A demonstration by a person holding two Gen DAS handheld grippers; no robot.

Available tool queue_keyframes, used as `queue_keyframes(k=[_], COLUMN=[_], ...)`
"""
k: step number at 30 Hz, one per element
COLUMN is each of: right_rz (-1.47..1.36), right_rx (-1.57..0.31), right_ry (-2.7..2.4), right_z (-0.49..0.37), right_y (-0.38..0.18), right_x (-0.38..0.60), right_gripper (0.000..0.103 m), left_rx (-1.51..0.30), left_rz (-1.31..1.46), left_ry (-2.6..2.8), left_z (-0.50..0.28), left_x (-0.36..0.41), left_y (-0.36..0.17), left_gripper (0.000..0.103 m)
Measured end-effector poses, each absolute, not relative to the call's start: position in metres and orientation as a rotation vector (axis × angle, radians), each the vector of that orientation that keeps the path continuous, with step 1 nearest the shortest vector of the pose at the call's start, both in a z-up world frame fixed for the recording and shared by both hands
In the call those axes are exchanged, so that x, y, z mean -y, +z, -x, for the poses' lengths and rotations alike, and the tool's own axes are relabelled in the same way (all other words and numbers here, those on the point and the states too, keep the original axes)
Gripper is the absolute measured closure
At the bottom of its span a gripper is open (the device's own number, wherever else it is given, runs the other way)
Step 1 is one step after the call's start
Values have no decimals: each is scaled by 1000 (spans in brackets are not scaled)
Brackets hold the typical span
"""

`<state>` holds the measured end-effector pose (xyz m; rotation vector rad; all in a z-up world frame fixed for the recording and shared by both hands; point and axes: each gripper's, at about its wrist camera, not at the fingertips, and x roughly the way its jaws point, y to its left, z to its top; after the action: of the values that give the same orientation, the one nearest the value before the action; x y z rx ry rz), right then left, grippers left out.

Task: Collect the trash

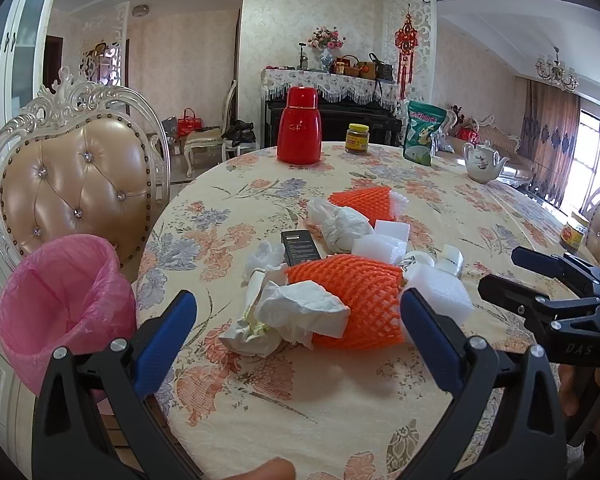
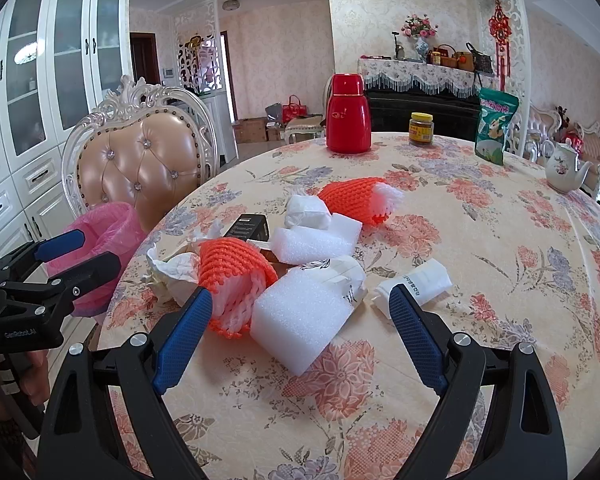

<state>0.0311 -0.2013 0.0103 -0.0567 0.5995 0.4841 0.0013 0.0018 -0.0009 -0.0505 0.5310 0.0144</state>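
A pile of trash lies on the floral table: crumpled white tissues (image 1: 300, 312), an orange foam net (image 1: 356, 300), a second orange net (image 1: 364, 202) farther back, and white foam blocks (image 2: 300, 320). My left gripper (image 1: 298, 304) is open and empty, its jaws standing either side of the near tissue and net. My right gripper (image 2: 300, 300) is open and empty, its jaws either side of a white foam block and the near orange net (image 2: 236, 276). A bin with a pink liner (image 1: 60, 300) stands off the table's left edge; it also shows in the right wrist view (image 2: 104, 232).
A black box (image 1: 300, 246) lies among the trash. A red flask (image 1: 299, 126), a jar (image 1: 357, 139), a green bag (image 1: 422, 132) and a white teapot (image 1: 482, 162) stand at the table's far side. A padded chair (image 1: 76, 176) stands left, behind the bin.
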Motion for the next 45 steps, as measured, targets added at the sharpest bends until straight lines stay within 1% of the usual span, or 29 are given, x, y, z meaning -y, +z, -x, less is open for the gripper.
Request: queue_keyframes(k=[45], right_rz=[49], right_rx=[-604], right_ry=[484], right_z=[-29], right_y=[10], right_x=[203], right_gripper=[19], left_rx=[-529], left_rz=[52], left_ry=[12], left_z=[-1], left_x=[1], left_y=[2], left_gripper=[5])
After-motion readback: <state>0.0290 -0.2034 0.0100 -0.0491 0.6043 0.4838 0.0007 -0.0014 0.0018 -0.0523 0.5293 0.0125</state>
